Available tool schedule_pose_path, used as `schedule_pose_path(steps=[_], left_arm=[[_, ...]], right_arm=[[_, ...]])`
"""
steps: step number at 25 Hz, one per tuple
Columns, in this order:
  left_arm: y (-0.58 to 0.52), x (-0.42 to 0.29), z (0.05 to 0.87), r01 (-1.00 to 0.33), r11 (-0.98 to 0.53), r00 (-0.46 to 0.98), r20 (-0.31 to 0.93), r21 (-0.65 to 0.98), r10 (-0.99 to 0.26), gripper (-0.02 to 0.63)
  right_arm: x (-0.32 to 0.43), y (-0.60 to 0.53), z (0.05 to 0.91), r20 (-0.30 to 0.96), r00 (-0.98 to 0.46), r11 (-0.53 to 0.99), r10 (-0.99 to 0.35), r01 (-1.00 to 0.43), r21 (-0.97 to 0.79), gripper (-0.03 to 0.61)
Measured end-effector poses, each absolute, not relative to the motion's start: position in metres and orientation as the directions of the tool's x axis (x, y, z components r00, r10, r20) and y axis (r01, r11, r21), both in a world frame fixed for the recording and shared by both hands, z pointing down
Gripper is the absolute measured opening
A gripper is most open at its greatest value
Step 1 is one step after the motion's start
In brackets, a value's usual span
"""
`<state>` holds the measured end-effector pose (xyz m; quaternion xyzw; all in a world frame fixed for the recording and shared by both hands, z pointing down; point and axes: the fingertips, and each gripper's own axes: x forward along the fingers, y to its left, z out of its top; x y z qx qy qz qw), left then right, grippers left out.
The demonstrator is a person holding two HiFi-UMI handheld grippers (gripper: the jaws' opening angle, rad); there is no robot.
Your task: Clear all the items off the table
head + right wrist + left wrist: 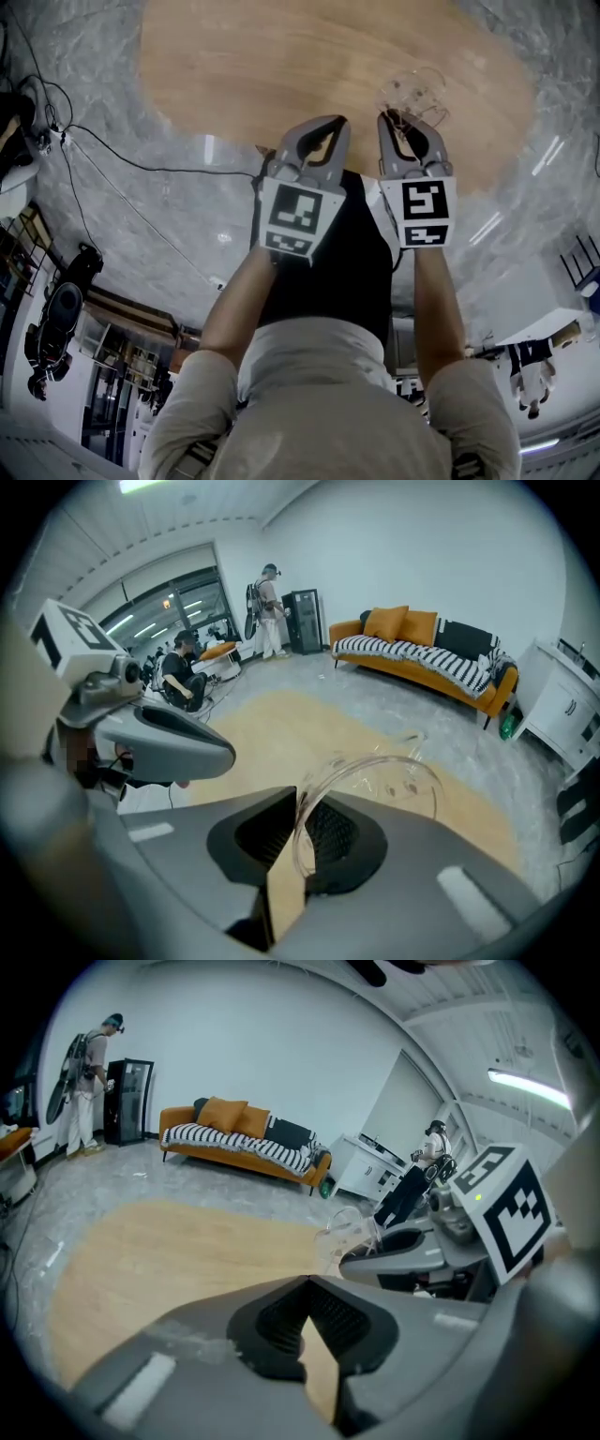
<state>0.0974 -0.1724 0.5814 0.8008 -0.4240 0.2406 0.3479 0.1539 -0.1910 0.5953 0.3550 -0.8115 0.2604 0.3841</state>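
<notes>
**Q:** State of the right hand-held gripper point(298, 803)?

**A:** Its jaws are closed on the rim of a clear thin-walled round vessel point(394, 780). The wall passes between the ribbed pads. In the head view the right hand-held gripper point(398, 117) holds the vessel point(412, 91) over the right part of the oval light-wood surface point(281, 66), close to its near edge.

**Q:** Does the vessel rest on the surface?

**A:** That cannot be determined. Its base is transparent and merges with the wood grain in every view. A small projection shows at the far side of the rim, but whether it is a spout or a handle is unclear.

**Q:** State of the left hand-held gripper point(309, 1281)?

**A:** Its jaw tips meet and there is nothing between them. Only the surface point(169, 1260) shows through the gap below the tips. In the head view it point(333, 124) sits just beside the right unit, at the near edge.

**Q:** What else is visible?

**A:** An orange sofa with a striped cover point(244, 1138) stands beyond the far edge. The left gripper view shows the vessel point(352, 1232) only partly, because the right jaws cut it off.
</notes>
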Motion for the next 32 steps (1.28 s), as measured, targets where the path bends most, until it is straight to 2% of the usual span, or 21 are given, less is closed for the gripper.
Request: schedule_pose_path(steps=[8,22,28,32], left_arm=[[-0.201,0.071,0.5,-0.877,-0.349,0.481,0.618,0.332,-0.622,0.021],[-0.213,0.057,0.374,-0.895,-0.371,0.445,0.49,0.246,-0.749,0.021],[-0.207,0.056,0.296,-0.877,-0.443,0.48,0.394,0.186,-0.784,0.021],[-0.208,0.068,0.246,-0.853,-0.507,0.518,0.314,0.123,-0.796,0.021]], right_arm=[[0.111,-0.22,0.505,0.718,-0.518,0.637,-0.466,-0.759,-0.134,0.038],[0.102,-0.229,0.366,0.561,-0.518,0.586,-0.645,-0.807,-0.071,0.038],[0.1,-0.211,0.295,0.47,-0.504,0.566,-0.724,-0.825,-0.013,0.038],[0.12,-0.199,0.253,0.381,-0.457,0.493,-0.804,-0.87,-0.003,0.038]])
